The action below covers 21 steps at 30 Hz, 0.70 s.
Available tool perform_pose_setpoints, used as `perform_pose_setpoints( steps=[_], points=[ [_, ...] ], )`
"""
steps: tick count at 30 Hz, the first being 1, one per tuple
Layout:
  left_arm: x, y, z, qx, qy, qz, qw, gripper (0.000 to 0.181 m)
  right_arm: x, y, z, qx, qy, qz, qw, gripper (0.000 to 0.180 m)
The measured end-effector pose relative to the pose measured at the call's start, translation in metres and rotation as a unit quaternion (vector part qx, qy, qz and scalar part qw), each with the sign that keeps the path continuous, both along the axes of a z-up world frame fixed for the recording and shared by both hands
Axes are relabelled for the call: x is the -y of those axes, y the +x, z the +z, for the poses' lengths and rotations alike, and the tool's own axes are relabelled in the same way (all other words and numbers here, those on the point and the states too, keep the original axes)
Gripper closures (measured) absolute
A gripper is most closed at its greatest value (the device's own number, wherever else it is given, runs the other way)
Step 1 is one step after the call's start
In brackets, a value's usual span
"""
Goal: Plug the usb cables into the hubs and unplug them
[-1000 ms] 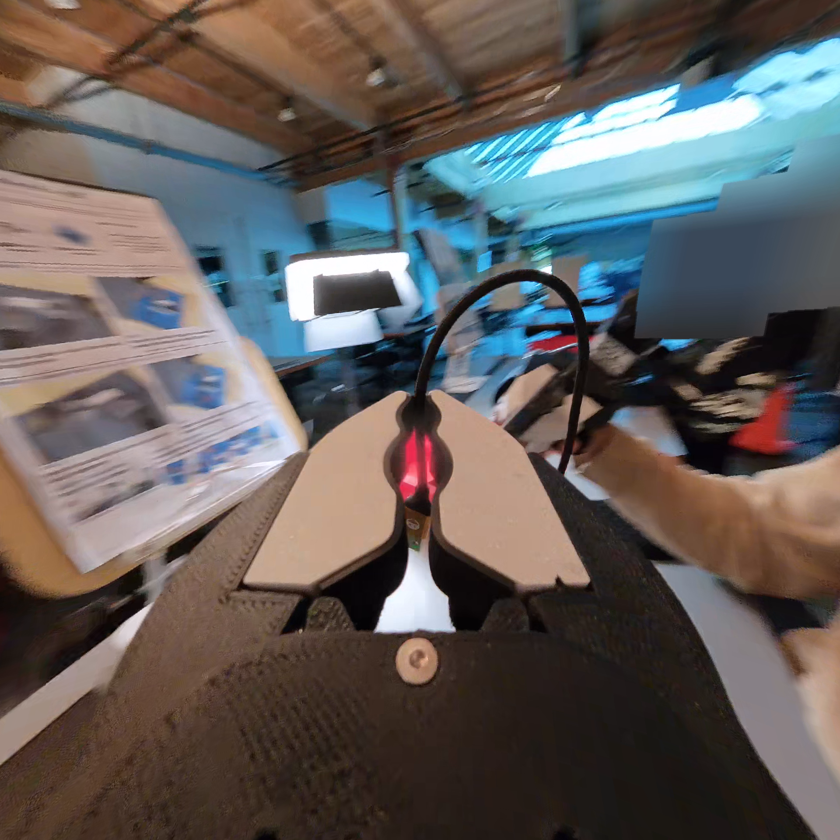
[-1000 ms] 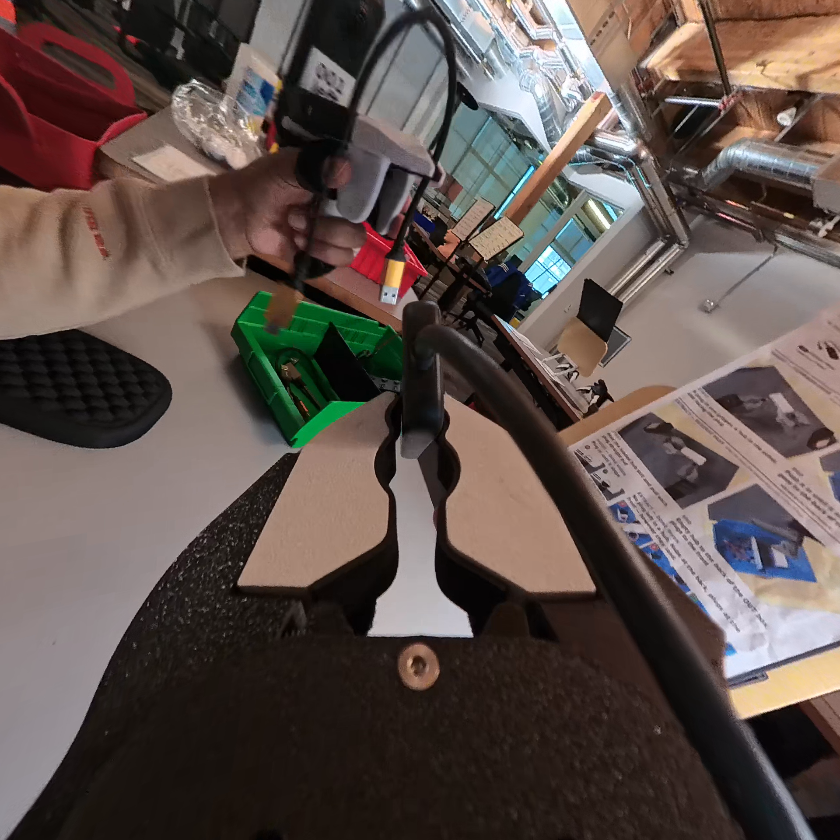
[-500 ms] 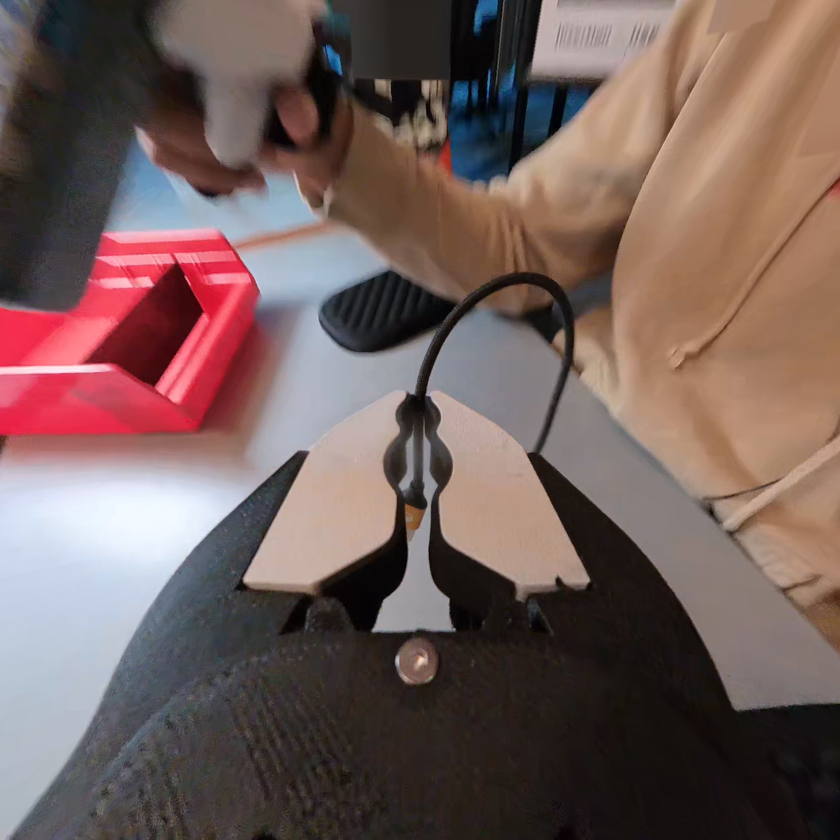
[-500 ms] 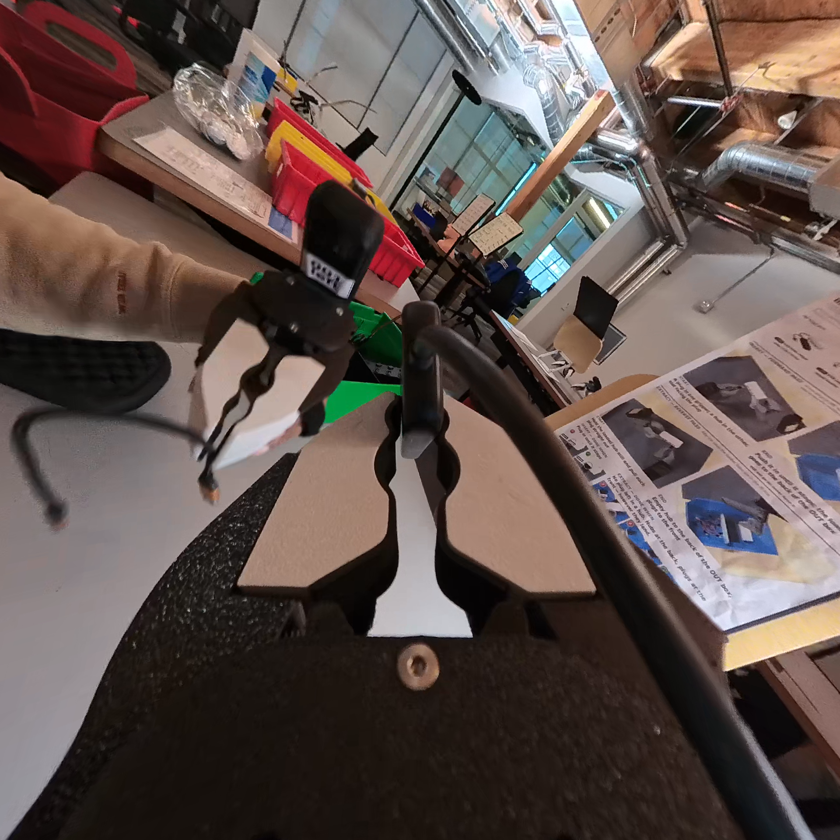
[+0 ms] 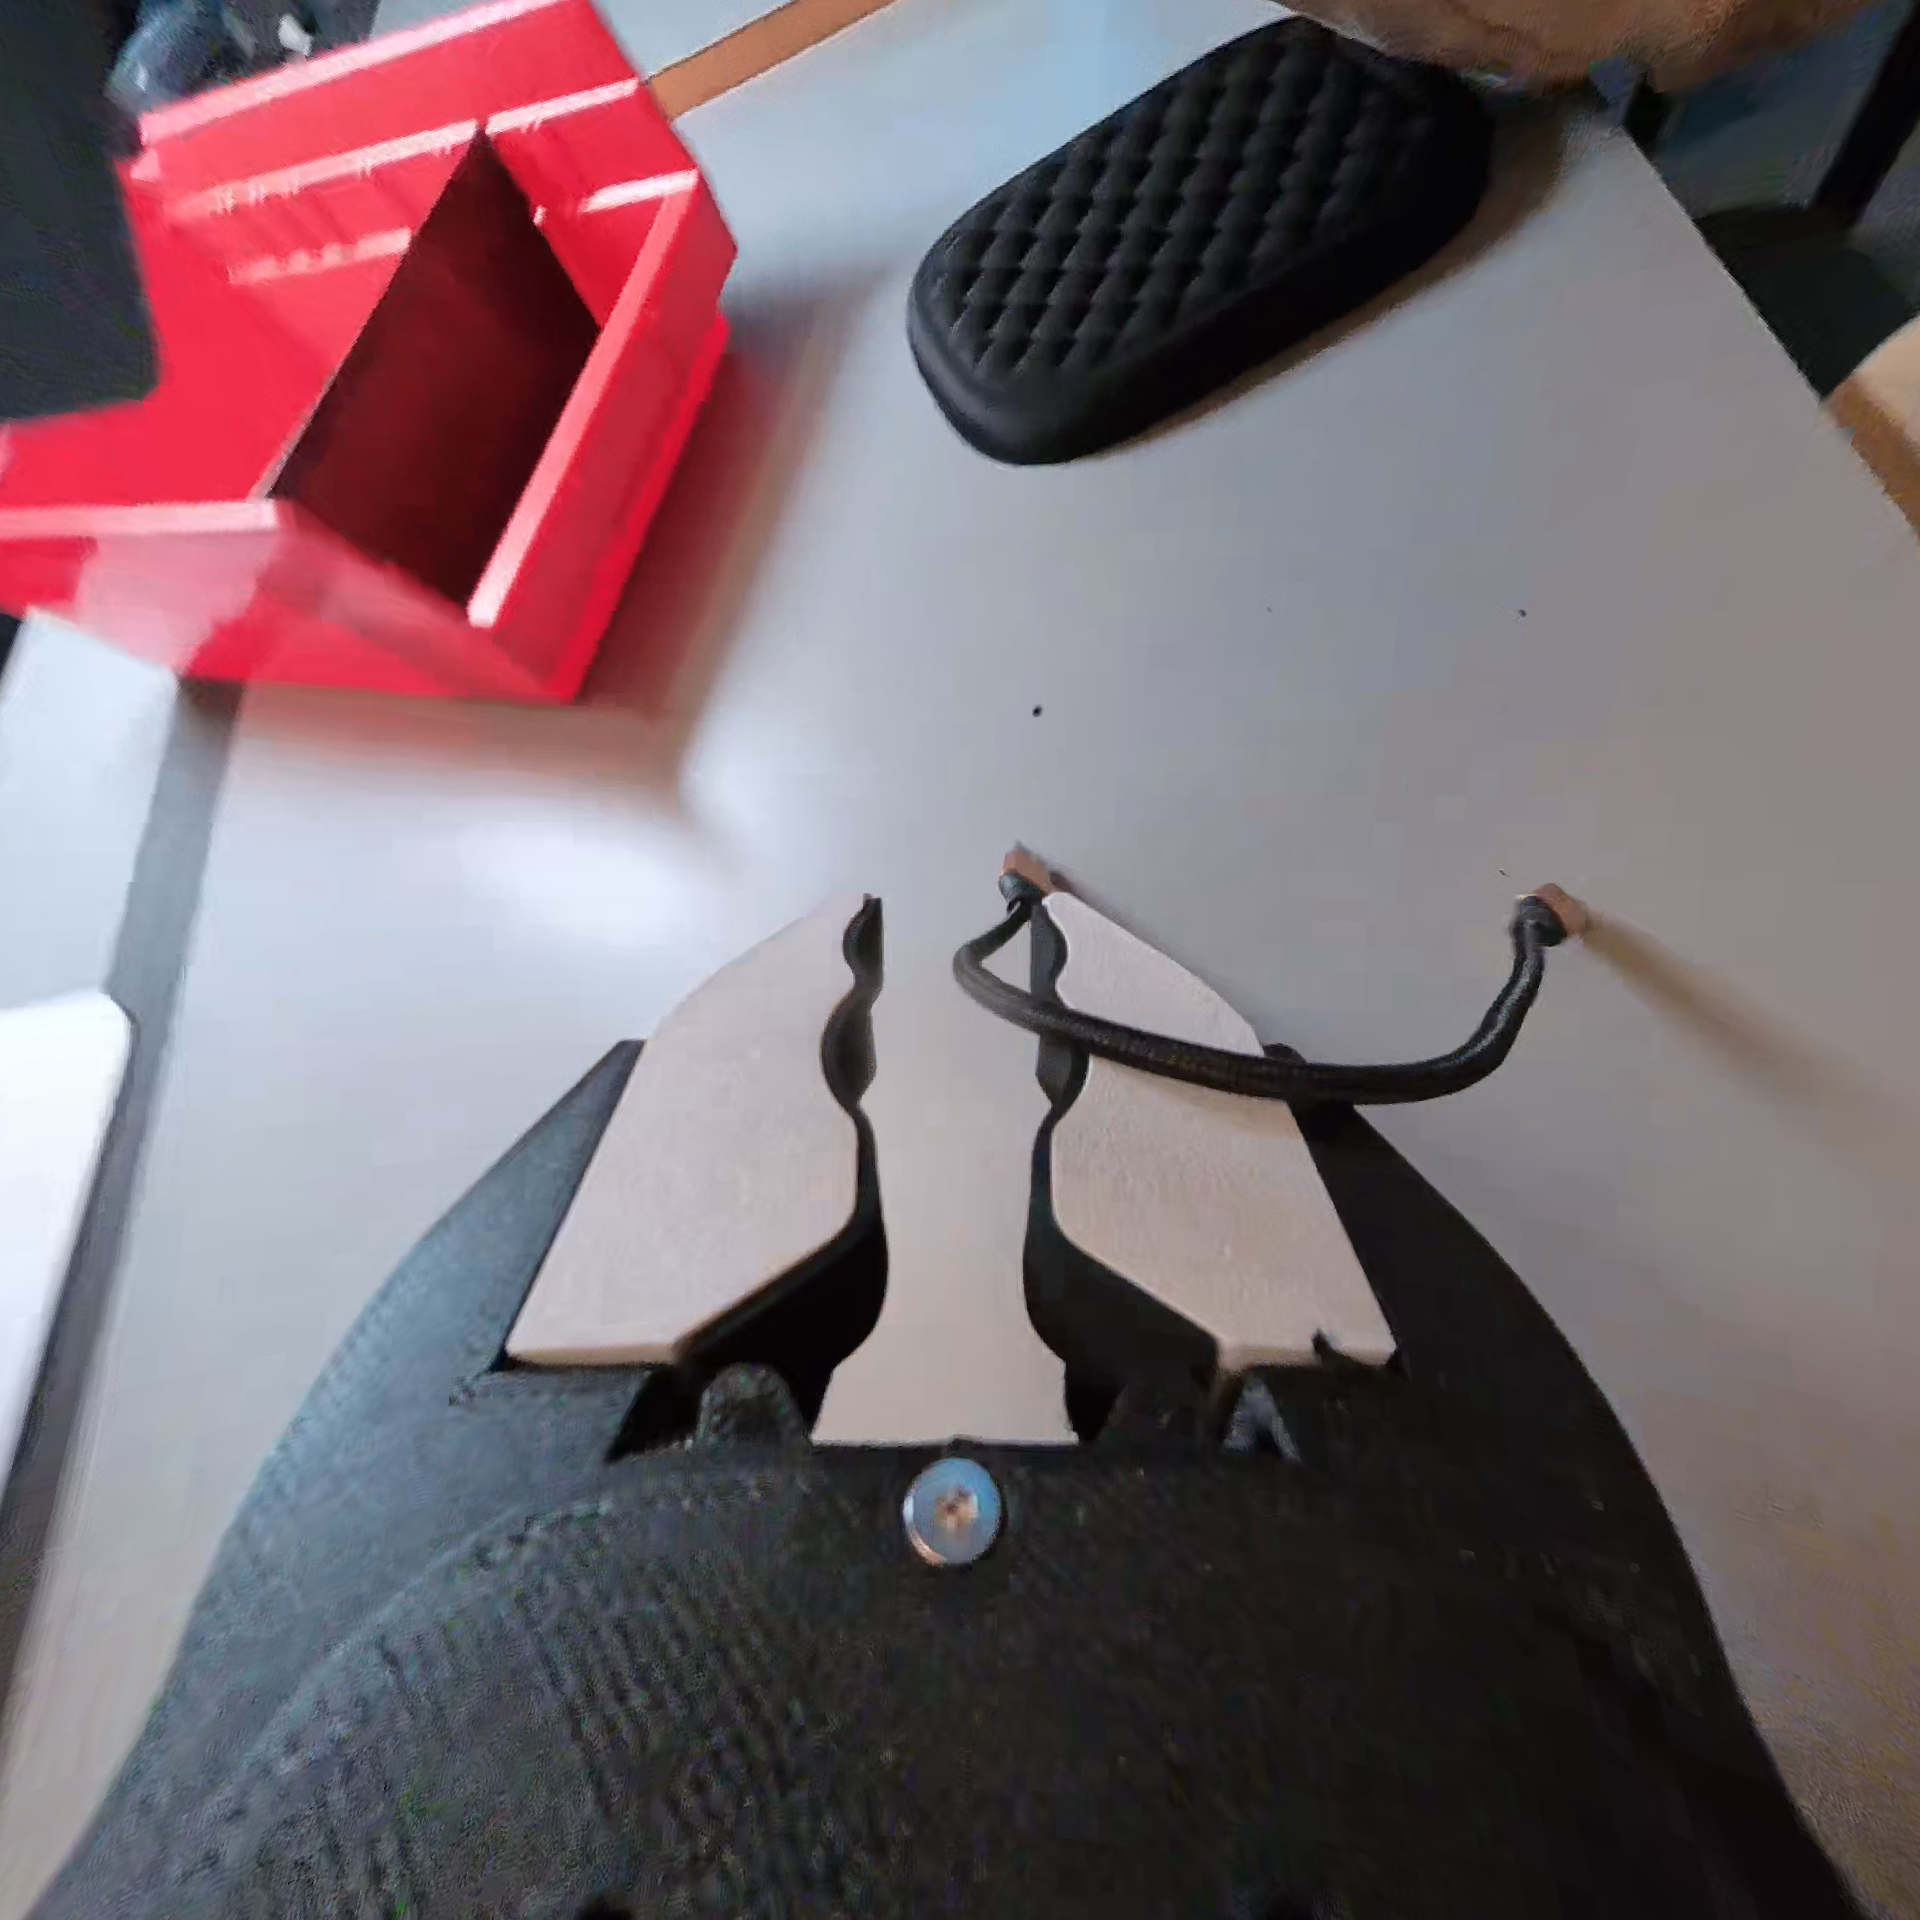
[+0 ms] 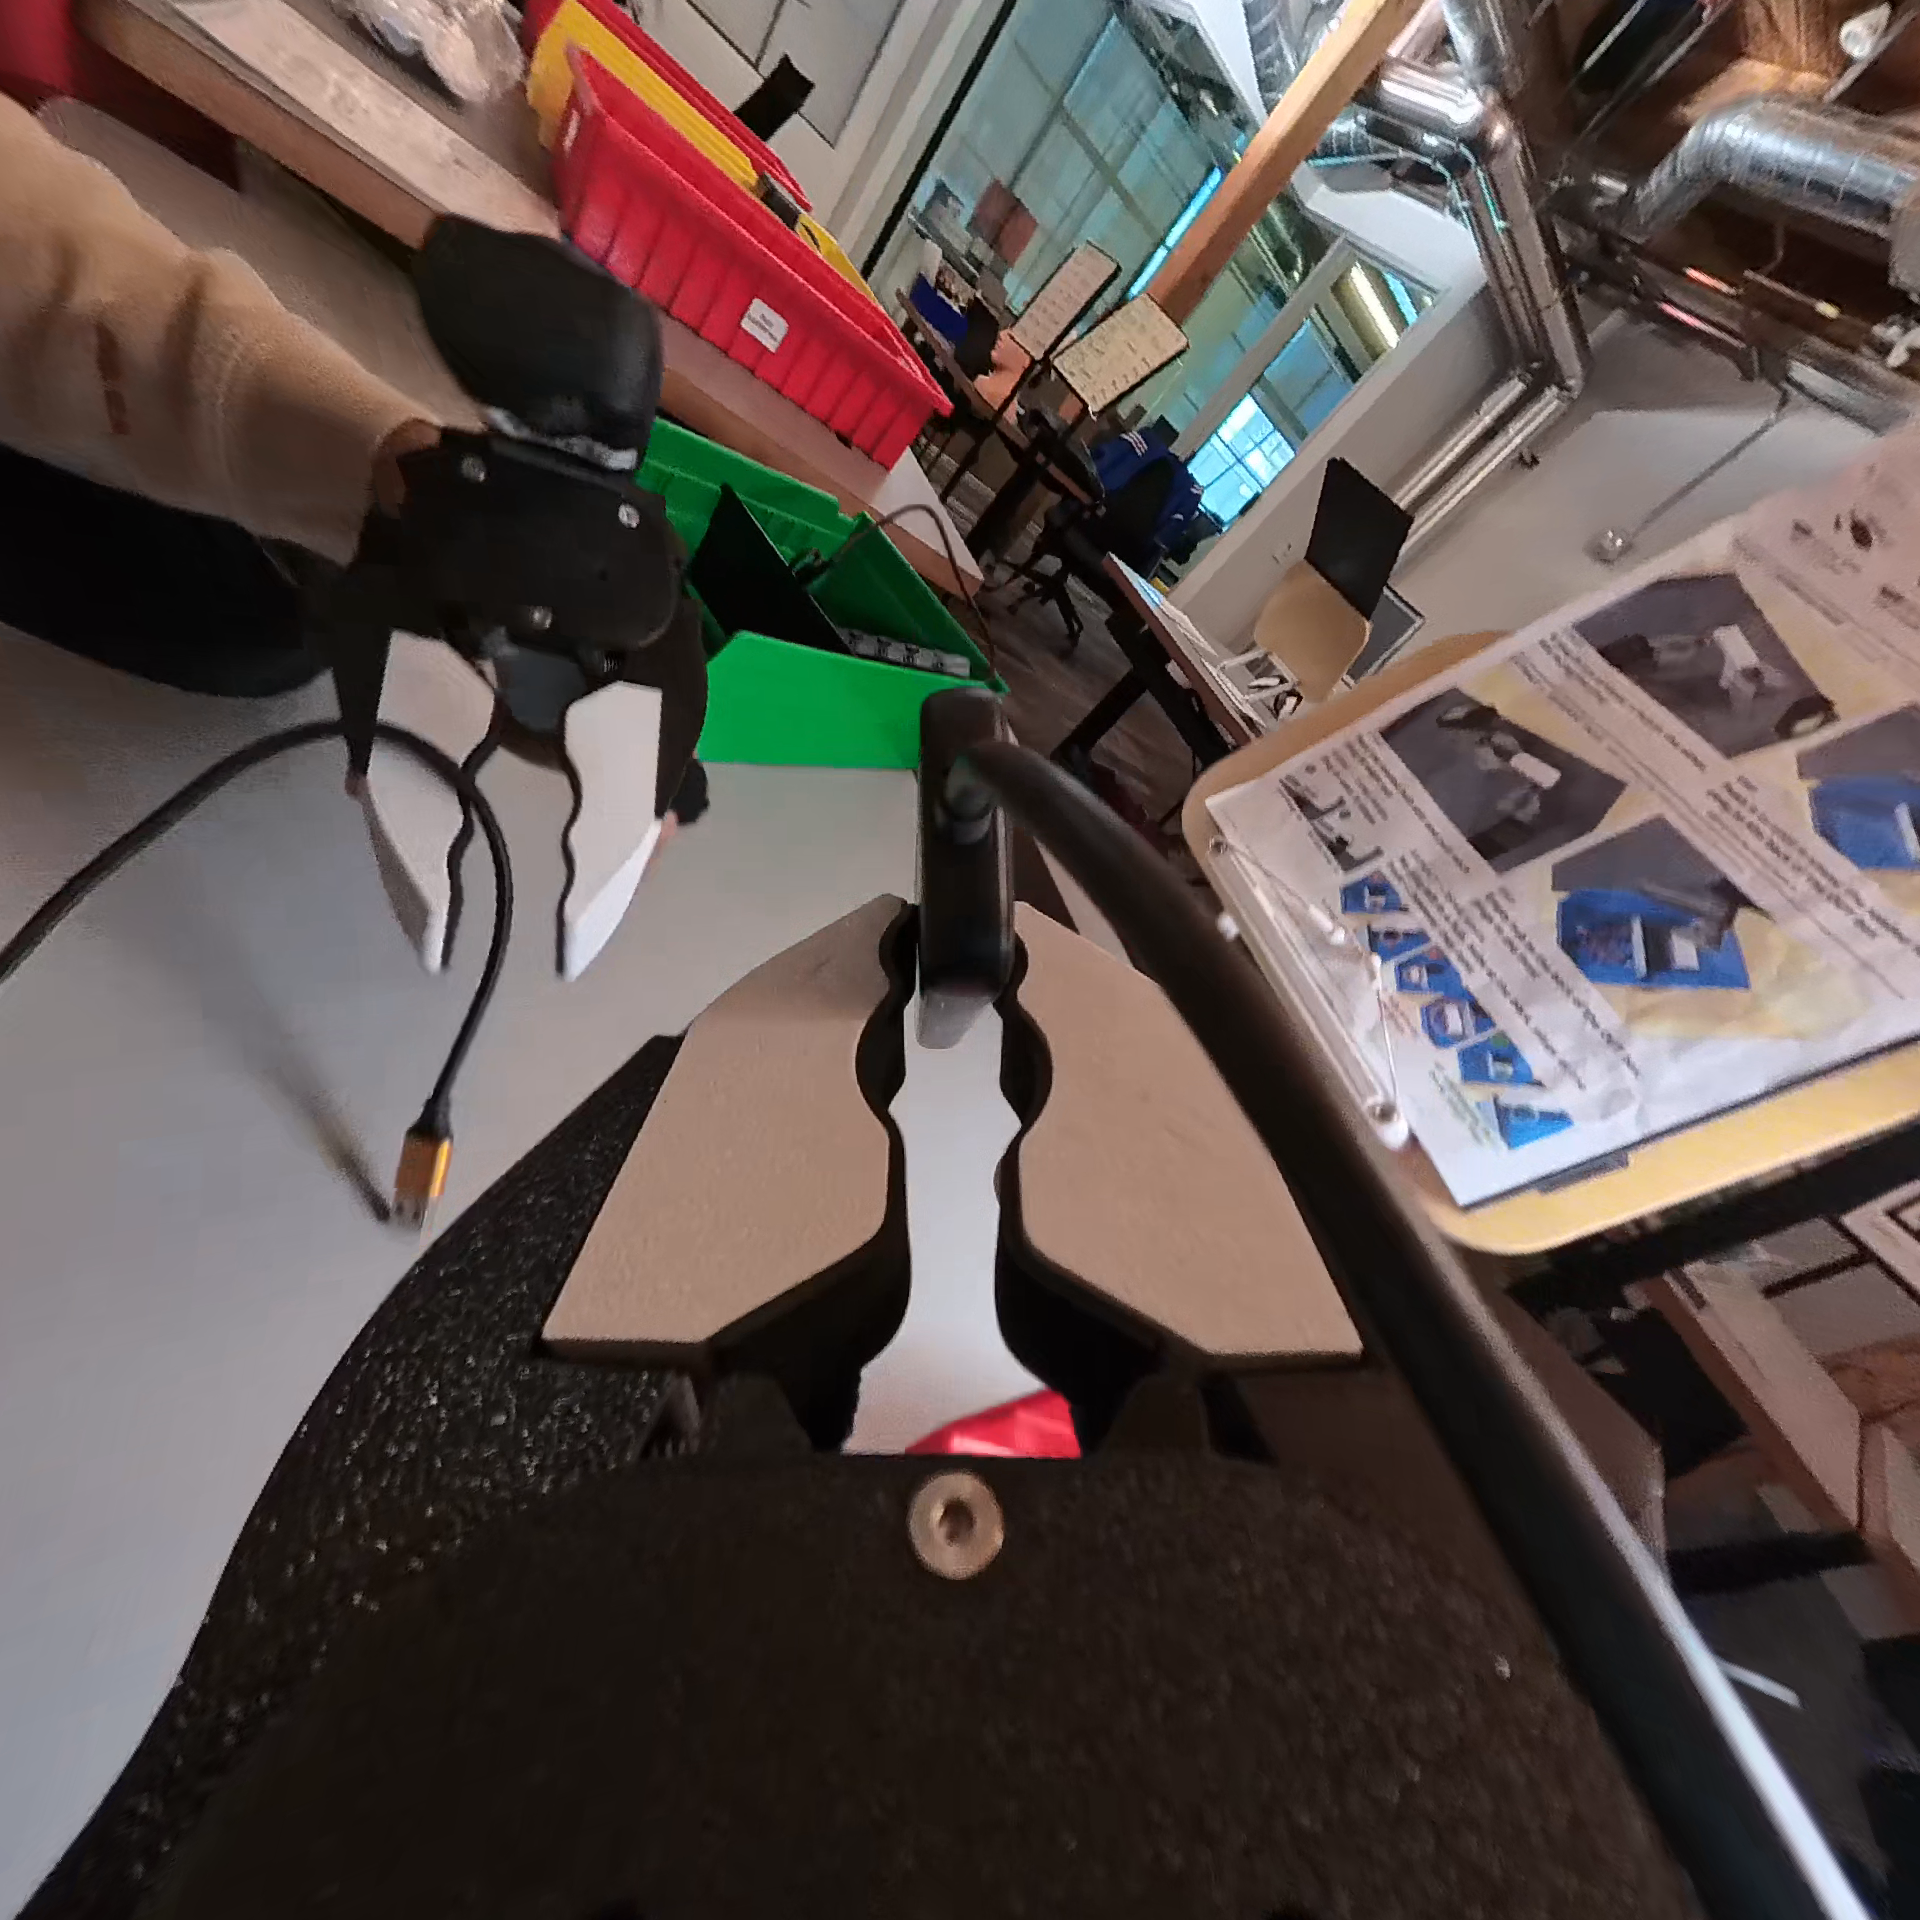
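Grey tabletop (image 5: 1299, 644) now carries the short black cable (image 5: 1247, 1070), loose beneath the spread left gripper (image 5: 956, 925), while the right gripper (image 6: 951, 920) pinches the black hub (image 6: 961, 883), so this unplugging looks finished.

L claw (image 5: 954, 935): spread, angled down | R claw (image 6: 958, 935): clamped, raised

Both grippers share one build — a rough, grainy black printed body, two flat pale-grey fingers (image 5: 727, 1164) with wavy black inner edges, and one silver screw (image 5: 953, 1509) at the centre. The person's sleeve (image 6: 177, 353) is beige — a small red mark on it.
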State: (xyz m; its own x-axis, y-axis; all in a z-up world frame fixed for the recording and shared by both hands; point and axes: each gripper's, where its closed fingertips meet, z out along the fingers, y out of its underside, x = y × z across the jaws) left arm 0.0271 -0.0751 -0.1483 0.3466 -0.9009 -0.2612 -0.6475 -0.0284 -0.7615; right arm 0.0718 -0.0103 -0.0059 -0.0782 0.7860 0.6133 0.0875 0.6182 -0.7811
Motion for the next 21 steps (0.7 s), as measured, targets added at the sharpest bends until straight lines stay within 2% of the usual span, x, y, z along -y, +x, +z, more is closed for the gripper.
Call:
perform_pose_setpoints(
  steps=[4,8,10,12,16,21],
  points=[
    [0.013,-0.042,-0.013,0.034,-0.068,0.039,0.996,0.150,-0.016,0.020,-0.018,-0.011,-0.030,-0.021,0.999,0.167],
    [0.027,-0.090,-0.024,-0.038,-0.096,0.079,0.991,0.152,-0.028,0.033,-0.028,-0.020,-0.060,-0.030,0.998,0.167],
    [0.026,-0.117,-0.027,-0.110,-0.078,0.116,0.984,0.152,-0.031,0.036,-0.030,-0.024,-0.069,-0.030,0.997,0.167],
    [0.025,-0.130,-0.017,-0.133,-0.060,0.137,0.980,0.152,-0.032,0.037,-0.031,-0.027,-0.071,-0.029,0.997,0.167],
    [0.017,-0.106,-0.001,-0.051,-0.061,0.145,0.986,0.155,-0.029,0.036,-0.039,-0.019,-0.057,-0.029,0.998,0.167],
    [0.000,-0.051,-0.036,-0.016,-0.089,0.131,0.987,0.146,-0.032,0.031,-0.054,-0.010,-0.018,-0.053,0.998,0.167]
  ],
)
